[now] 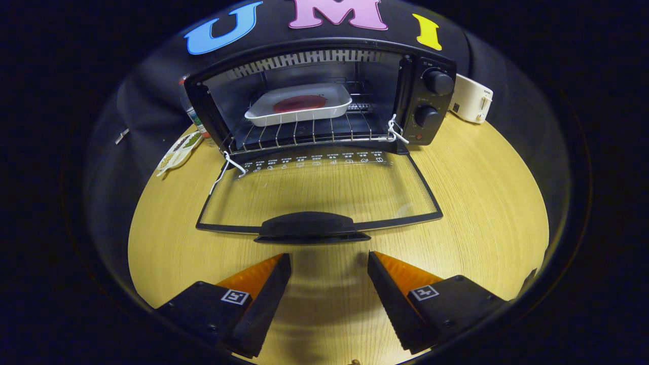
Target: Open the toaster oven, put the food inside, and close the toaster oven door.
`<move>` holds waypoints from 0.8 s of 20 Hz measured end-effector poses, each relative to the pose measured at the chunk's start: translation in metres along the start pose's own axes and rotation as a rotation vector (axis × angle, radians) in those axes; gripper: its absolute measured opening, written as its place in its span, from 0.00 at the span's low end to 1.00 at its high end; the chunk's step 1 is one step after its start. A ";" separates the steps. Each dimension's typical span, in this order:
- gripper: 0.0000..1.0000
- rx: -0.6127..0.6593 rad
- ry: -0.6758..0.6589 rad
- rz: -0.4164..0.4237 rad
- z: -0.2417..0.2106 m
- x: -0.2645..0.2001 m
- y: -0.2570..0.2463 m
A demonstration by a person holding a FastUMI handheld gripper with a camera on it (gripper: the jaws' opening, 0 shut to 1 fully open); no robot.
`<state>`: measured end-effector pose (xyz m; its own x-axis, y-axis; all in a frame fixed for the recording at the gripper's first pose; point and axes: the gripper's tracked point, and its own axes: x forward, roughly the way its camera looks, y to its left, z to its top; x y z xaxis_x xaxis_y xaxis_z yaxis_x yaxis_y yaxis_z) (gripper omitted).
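Note:
The black toaster oven (428,96) stands at the far side of the round wooden table (487,203), its glass door (324,190) folded down flat toward me. Inside, on the wire rack (304,133), rests a white tray (263,110) holding a flat reddish piece of food (299,103). The door's dark handle (309,227) lies just ahead of my gripper (329,263), a little above the gap between the fingers. The gripper is open, with nothing between its fingers (271,289), and hovers over the table short of the handle.
A white appliance (471,98) sits to the right of the oven near the table's edge. On the left of the oven stand a bottle (192,114) and a flat packet (177,152). Two knobs (437,81) are on the oven's right panel.

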<state>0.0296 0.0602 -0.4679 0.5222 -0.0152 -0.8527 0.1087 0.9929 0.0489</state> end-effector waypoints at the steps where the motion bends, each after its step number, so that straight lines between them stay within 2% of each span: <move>1: 0.99 -0.002 0.009 -0.004 -0.001 0.004 0.002; 6: 0.99 -0.037 0.008 -0.042 0.006 0.011 0.007; 8: 0.99 -0.021 0.005 -0.026 0.009 0.007 0.010; 12: 0.99 -0.006 -0.082 0.023 0.040 -0.027 0.013; 16: 0.99 0.005 -0.251 0.054 0.096 -0.055 0.015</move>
<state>0.0836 0.0644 -0.3703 0.7206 0.0083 -0.6933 0.0787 0.9925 0.0936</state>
